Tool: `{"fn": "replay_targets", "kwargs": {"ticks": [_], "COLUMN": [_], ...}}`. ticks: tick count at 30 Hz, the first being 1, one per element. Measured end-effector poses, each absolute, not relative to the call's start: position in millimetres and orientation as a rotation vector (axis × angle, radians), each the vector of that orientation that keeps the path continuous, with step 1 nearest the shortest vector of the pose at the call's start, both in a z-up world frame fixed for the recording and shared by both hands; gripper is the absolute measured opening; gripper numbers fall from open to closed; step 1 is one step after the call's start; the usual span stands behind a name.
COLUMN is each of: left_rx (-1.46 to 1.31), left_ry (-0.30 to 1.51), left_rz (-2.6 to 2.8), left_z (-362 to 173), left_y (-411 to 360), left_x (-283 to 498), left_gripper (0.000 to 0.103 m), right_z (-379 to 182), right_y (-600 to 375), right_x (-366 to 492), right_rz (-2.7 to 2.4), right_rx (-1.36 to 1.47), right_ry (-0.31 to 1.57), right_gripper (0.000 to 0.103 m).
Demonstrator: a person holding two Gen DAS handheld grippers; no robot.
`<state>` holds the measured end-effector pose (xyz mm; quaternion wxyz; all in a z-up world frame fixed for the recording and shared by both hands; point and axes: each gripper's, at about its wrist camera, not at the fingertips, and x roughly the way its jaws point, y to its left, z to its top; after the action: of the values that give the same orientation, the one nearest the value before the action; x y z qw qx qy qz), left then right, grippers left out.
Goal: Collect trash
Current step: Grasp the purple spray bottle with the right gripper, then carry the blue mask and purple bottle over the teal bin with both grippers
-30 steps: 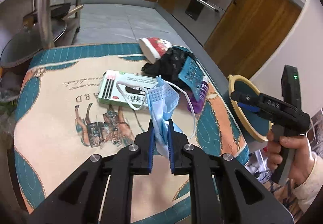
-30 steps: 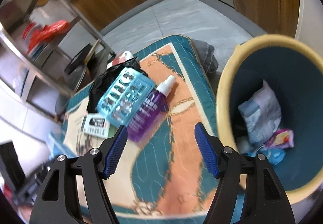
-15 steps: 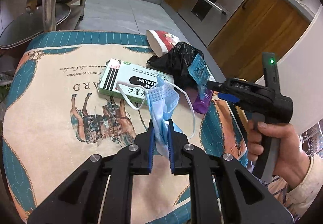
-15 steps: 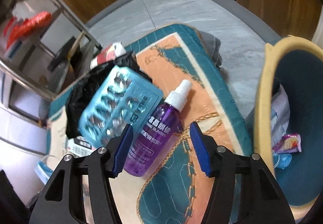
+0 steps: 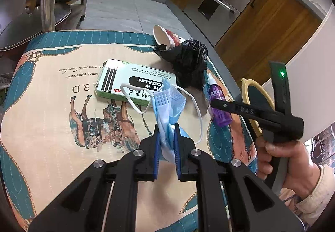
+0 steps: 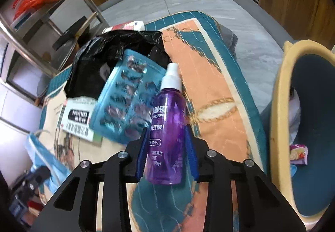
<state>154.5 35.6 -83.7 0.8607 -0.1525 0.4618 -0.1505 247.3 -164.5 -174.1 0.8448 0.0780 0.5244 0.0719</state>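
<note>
On the printed mat [image 5: 52, 106] the medicine box [image 5: 136, 83] lies near the middle. Beyond it to the right sits the crumpled bag [image 5: 188, 60], with the paper cup [image 5: 165, 36] on its side just behind. The blister pack [image 6: 127, 98] leans against the bag, the spray bottle [image 6: 169, 127] just right of it. The trash bin [image 6: 278, 127] stands off the mat's right edge, with wrappers [image 6: 298, 154] inside.
</note>
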Motion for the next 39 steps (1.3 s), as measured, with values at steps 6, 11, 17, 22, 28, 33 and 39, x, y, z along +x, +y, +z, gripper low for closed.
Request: {"fn": "replay_targets", "kwargs": {"ticks": [6,11,17,22,28,33,39], "left_rx": [-0.302,-0.285,-0.261,-0.248,-0.222,-0.205,-0.2], "left_ry": [0.972,0.967,0.953,0.941,0.912,0.901,0.878], "left_rz": [-0.315,-0.315,-0.321,-0.315,-0.327,-0.34,-0.357], "left_z": [-85,-84,-82,-79,-72,-68,-56], "left_y": [32,28,20,15,6,-2,-15], "left_x": [153,151,145,140,131,127,123], "left_gripper": [0.011,0.011,0.011,0.011,0.011,0.011,0.011], "right_z": [-172,-171,-164,-138,-97,-77,-75], "right_y": [-173,-174,-186,-200,-217,-244,-276], "right_x": [223,204,184,175,160,147,137], "right_rz": [0.165,0.202,0.246,0.272,0.297,0.279,0.242], "right_rx": [0.111,0.052,0.078,0.124,0.123,0.16,0.237], "right_ry": [1.116,1.129,1.114,1.054,0.959,0.897,0.841], "right_gripper": [0.035,0.035,0.034,0.034,0.034,0.034,0.034]}}
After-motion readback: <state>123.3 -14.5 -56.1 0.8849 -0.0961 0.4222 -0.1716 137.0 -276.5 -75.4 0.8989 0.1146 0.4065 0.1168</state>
